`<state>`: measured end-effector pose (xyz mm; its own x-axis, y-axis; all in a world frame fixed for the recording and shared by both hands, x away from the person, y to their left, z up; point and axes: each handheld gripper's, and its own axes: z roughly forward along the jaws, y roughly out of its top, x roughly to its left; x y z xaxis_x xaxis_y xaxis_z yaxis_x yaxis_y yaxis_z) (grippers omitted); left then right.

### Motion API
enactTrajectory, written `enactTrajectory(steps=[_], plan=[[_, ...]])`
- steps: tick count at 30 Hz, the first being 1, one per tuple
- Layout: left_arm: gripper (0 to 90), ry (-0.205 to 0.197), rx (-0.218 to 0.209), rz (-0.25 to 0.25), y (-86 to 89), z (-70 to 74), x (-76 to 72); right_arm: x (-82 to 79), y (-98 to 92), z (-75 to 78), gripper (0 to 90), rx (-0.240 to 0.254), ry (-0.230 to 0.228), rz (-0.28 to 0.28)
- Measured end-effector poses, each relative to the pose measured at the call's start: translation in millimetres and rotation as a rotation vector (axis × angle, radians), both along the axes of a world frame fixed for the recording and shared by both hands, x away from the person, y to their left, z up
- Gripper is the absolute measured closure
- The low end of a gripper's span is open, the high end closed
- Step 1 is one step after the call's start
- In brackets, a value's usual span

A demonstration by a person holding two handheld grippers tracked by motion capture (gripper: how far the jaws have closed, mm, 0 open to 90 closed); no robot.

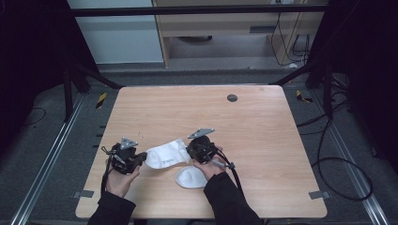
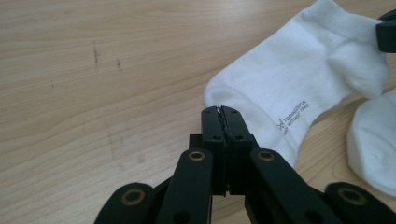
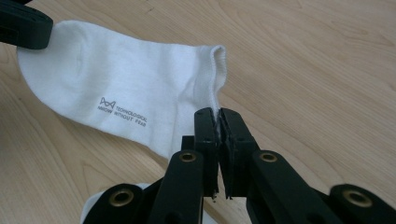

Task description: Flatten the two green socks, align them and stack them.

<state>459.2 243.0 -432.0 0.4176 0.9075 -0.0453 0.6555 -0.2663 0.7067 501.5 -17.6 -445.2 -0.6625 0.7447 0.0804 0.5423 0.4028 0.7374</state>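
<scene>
Stretching sock [image 1: 165,157] between left gripper [image 2: 222,113] and right gripper [image 3: 218,116], both clamped on ends; axis 9-to-3; print visible in gripper views.

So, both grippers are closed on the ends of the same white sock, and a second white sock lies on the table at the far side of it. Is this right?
Not quite. The second white sock lies on the near side, toward the person, as the high view shows. The rest holds: the left gripper and the right gripper are each shut on an end of the printed white sock.

Both forearms reach over the near edge of the table [image 1: 263,117]. The left gripper [image 1: 141,158] and the right gripper [image 1: 191,151] face each other, jaws pressed together.
</scene>
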Motion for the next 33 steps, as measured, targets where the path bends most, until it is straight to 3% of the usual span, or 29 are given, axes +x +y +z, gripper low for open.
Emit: enactTrajectory(steps=[4,16,23,33], plan=[[89.3,-0.004,0.001,-0.029,-9.1,4.4,-3.0,-5.6,-9.7,7.6,86.2,-0.012,-0.014,0.002],[89.3,0.002,0.0,-0.136,-43.2,13.2,-15.0,-32.9,-61.4,24.1,86.2,-0.011,0.001,-0.051],[89.3,0.031,0.033,-0.205,-68.5,5.6,-18.8,-52.0,-86.4,17.1,86.2,-0.017,0.019,-0.069],[89.3,0.069,0.066,-0.246,-88.5,-8.2,-17.6,-68.8,-109.2,1.6,86.1,-0.02,0.053,-0.092]])
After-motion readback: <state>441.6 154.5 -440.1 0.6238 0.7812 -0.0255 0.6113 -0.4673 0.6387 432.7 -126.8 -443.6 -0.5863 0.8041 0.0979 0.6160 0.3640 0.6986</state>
